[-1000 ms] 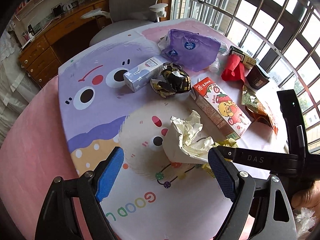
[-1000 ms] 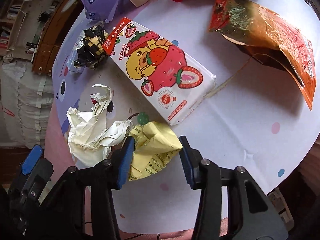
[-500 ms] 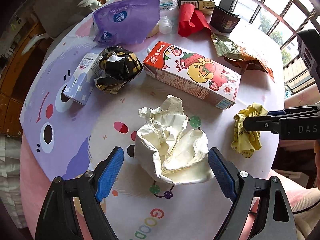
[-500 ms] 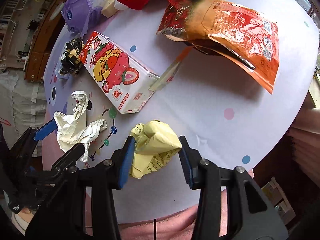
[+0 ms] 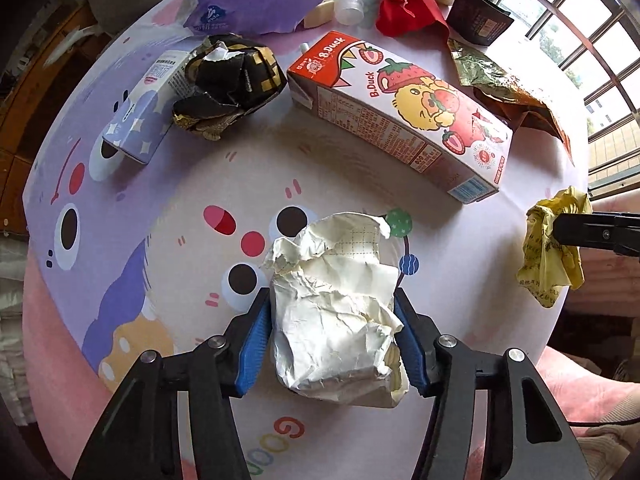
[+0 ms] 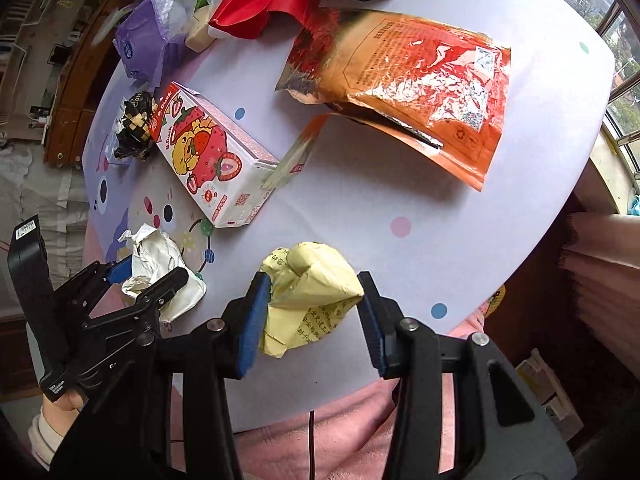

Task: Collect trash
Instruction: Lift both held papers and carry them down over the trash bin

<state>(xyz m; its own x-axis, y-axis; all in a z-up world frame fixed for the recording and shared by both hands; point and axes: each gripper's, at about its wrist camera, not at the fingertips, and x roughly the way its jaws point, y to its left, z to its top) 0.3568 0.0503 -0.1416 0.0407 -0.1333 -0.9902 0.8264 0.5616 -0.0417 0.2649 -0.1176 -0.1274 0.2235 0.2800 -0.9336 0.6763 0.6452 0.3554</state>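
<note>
Crumpled cream paper wad point(image 5: 336, 312), bottom centre of the left view, sits clamped in the left gripper point(image 5: 334, 344); its loose folds could slip free. Right gripper point(image 6: 312, 316) pinches the yellow printed wrapper point(image 6: 308, 292) at lower centre by one corner, so it may drop.

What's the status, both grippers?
Left gripper shut on white paper. Right gripper shut on yellow wad. Carton still on table.

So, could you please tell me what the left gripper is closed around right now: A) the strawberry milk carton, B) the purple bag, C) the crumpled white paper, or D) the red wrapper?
C: the left gripper has both blue pads pressed against the crumpled white paper.
</note>
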